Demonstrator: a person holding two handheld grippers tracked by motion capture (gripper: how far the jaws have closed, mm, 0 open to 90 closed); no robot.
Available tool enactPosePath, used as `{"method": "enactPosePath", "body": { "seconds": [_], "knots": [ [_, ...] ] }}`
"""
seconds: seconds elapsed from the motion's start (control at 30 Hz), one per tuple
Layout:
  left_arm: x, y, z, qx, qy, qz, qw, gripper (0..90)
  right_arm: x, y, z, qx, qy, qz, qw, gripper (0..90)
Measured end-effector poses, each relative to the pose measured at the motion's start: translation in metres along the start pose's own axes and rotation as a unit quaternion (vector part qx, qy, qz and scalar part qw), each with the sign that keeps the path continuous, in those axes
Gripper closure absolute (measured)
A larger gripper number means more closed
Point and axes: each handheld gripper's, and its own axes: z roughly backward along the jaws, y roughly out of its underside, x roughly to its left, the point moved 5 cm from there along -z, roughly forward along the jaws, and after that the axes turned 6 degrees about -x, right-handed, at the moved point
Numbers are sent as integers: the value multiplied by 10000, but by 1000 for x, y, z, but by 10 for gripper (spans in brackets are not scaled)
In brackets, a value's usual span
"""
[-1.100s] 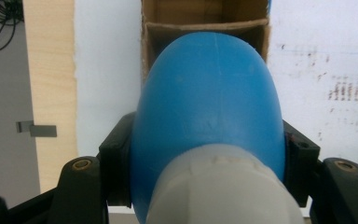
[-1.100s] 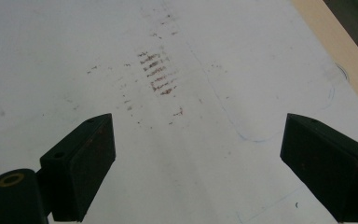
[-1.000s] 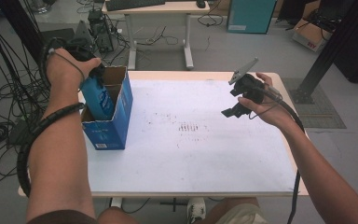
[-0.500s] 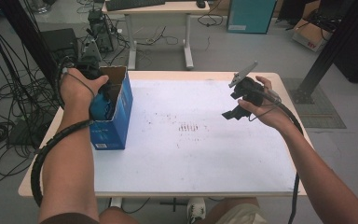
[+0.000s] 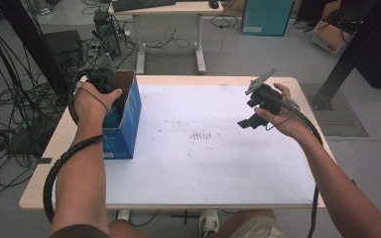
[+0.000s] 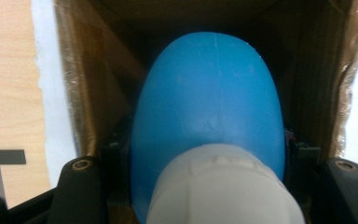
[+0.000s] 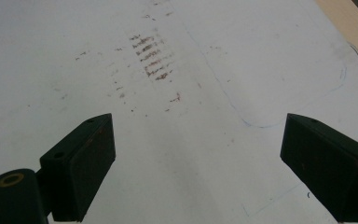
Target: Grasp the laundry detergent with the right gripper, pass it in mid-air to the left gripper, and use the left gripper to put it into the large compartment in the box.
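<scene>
Blue bottle (image 6: 207, 102) clamped in my left claw (image 5: 110, 99), neck up, body pointing down inside blue carton (image 5: 129, 119); right claw (image 7: 200, 163) wide, empty above desk (image 5: 203, 163).

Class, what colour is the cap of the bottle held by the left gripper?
White, on a blue bottle; the cap shows best in the left gripper view.

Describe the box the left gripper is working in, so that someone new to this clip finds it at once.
Start at the white-topped table and go to its left edge. There an open-topped blue cardboard box stands upright, brown inside, with the left gripper reaching down into it, shut on a blue bottle with a white cap. It is the one container on the table; the right gripper hovers open, well apart.
</scene>
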Motion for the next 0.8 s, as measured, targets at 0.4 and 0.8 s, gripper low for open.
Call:
{"method": "enactPosePath", "body": {
  "seconds": [0.4,0.8],
  "knots": [
    [2,1,-4,-101,21,-17,9999,371,-4,4,2,15,24,-57,10000,101],
    [3,2,-4,-88,50,-32,9999,369,-9,3,6,18,97,-29,9999,102]
  ]
}}
